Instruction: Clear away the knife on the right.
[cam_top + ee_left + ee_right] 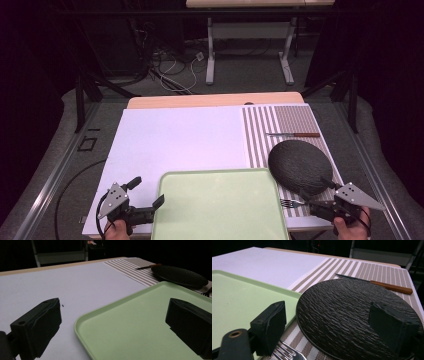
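The black plate sits on the striped mat beside the green tray, so the right gripper, jaws apart around its near edge, should squeeze gently, while the left gripper waits with jaws apart.

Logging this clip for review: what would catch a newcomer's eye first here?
A large pale green tray sits at the table's near edge, between the two open grippers. Right of it, a round black textured plate rests on a striped placemat, with a fork just before it and a wooden-handled knife behind.
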